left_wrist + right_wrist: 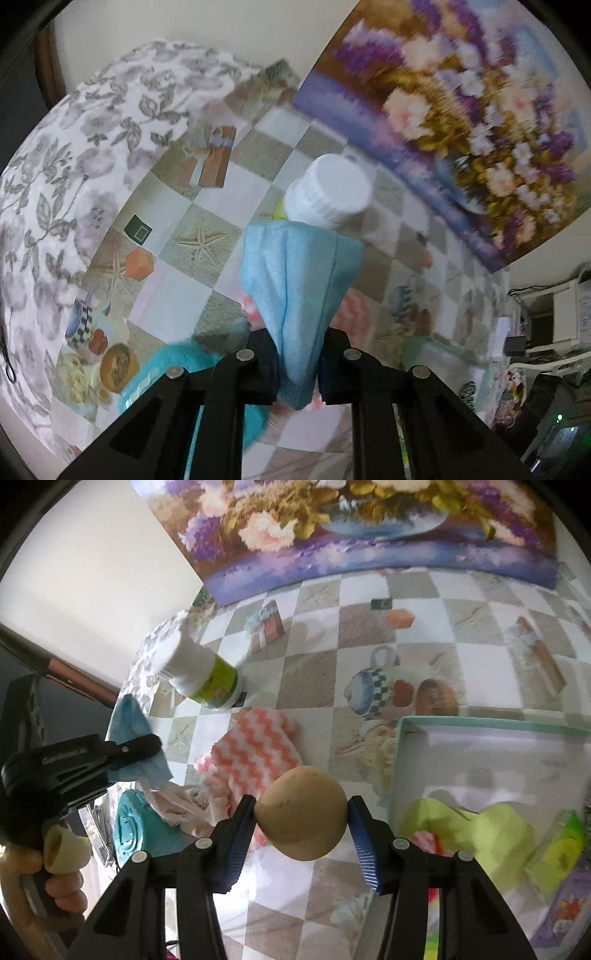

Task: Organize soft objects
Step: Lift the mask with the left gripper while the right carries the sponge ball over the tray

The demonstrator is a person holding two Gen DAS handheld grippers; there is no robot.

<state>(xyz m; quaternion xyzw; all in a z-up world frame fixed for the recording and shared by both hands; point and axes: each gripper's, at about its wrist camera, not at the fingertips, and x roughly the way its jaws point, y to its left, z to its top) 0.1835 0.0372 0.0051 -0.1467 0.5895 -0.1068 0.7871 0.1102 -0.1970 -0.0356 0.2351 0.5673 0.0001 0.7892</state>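
My left gripper (298,363) is shut on a light blue cloth (300,280) and holds it up above the table; the same gripper and cloth (129,725) show at the left of the right wrist view. My right gripper (301,825) is shut on a tan round soft ball (303,814), held above the checkered tablecloth (317,672). A pink-and-white zigzag cloth (255,755) and a crumpled pale plastic bag (181,805) lie on the table beneath it. An open teal-rimmed box (491,725) at the right holds a yellow-green cloth (469,830) and other soft items.
A white-capped bottle with a green label (205,674) stands on the table; it also shows in the left wrist view (328,192). A turquoise round lid (135,829) lies at the left. A flower painting (369,528) leans at the back. A floral cushion (74,166) lies left.
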